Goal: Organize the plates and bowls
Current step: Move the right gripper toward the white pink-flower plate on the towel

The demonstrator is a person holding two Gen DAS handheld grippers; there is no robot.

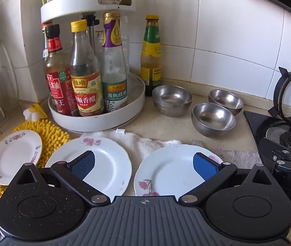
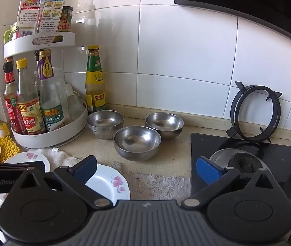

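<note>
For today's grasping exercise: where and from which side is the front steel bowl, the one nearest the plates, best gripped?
Grip the front steel bowl by its rim, one finger inside and one outside, coming from above on the near side. It stands upright and open, its rounded wall would probably slip from a side pinch, and the near rim faces the open right gripper, with another bowl close behind.

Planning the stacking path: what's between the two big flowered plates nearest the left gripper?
Only a strip of white towel shows between the left plate and the right plate in the left wrist view; they lie apart.
</note>
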